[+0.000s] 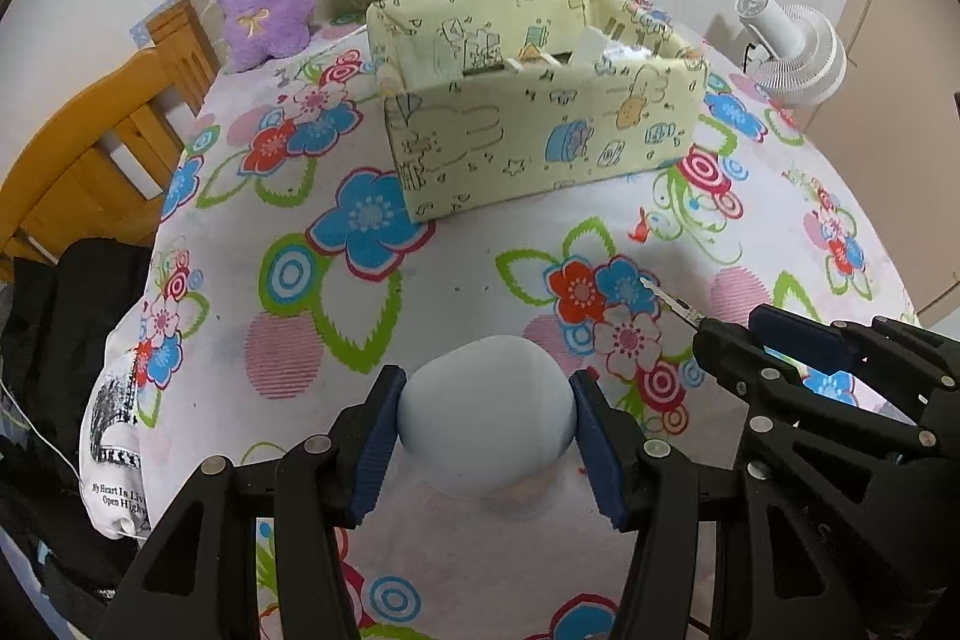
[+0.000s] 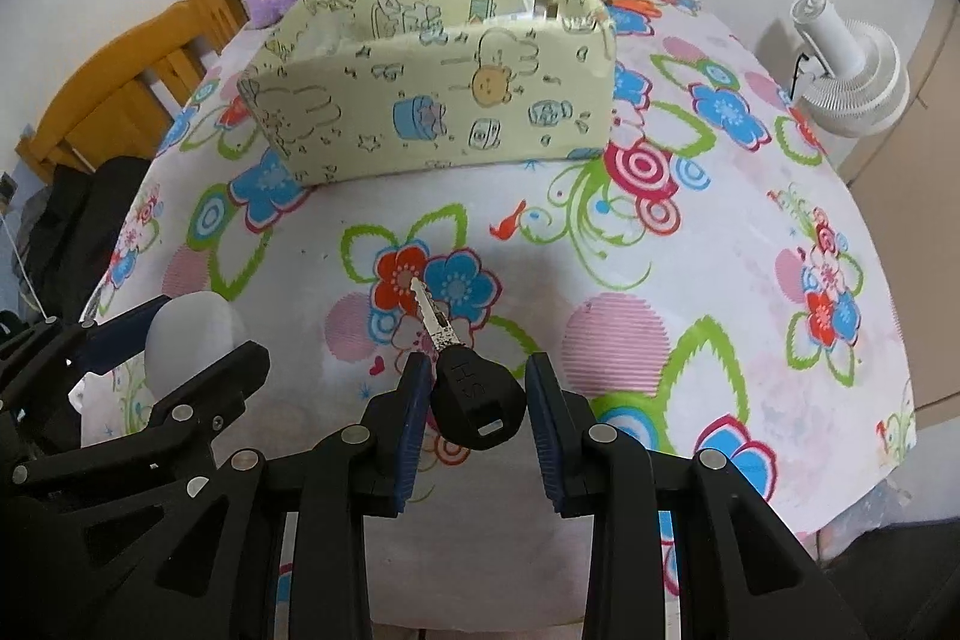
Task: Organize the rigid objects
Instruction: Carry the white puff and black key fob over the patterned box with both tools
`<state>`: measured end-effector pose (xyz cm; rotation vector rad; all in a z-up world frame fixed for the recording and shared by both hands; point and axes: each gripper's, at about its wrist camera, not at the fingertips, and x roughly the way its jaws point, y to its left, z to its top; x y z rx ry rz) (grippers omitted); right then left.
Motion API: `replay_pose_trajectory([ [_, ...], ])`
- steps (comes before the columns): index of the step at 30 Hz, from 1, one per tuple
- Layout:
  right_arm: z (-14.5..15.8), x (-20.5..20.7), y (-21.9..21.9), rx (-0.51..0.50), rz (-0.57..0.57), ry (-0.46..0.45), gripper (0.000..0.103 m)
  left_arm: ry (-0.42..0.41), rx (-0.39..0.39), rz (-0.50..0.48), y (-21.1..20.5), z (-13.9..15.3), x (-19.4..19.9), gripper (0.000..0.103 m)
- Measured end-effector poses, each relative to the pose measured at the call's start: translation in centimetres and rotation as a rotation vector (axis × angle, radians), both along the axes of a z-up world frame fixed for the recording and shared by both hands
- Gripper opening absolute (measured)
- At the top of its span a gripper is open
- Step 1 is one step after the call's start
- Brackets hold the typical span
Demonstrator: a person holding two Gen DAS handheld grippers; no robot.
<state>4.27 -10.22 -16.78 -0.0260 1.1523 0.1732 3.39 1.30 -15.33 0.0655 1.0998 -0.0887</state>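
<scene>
open cloth (image 2: 708, 280) ahead, box (image 2: 432, 100) blocking beyond

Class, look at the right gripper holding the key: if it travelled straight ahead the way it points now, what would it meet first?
Probably the yellow patterned box. The right gripper points with the key across bare flowered tablecloth towards the box's front wall. Nothing else shows in that line, though fisheye depth is uncertain.

Both hand-held grippers: black plastic linkage arms, silver rivets, ribbed blue finger pads (image 1: 377, 439).
</scene>
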Motion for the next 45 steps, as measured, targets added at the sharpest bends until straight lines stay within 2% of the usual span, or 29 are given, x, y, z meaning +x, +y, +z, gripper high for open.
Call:
replay_pose_trajectory([
  [11, 3.0, 1.6, -1.3, -0.009, 0.014, -0.030, 0.035, -0.040, 0.005, -0.001, -1.4, 2.7, 1.6, 0.057],
  [21, 5.7, 3.2, -1.6, -0.014, 0.051, -0.056, 0.035, -0.070, -0.009, 0.045, -1.7, 4.9, 2.7, 0.057],
  [29, 7.0, 4.5, -1.5, -0.013, 0.076, -0.060, 0.035, -0.088, -0.005, 0.071, -1.7, 6.2, 3.5, 0.057],
  [45, 8.7, 9.2, -1.9, -0.004, 0.069, -0.095, 0.035, -0.128, 0.023, 0.047, -2.3, 8.0, 8.1, 0.057],
])
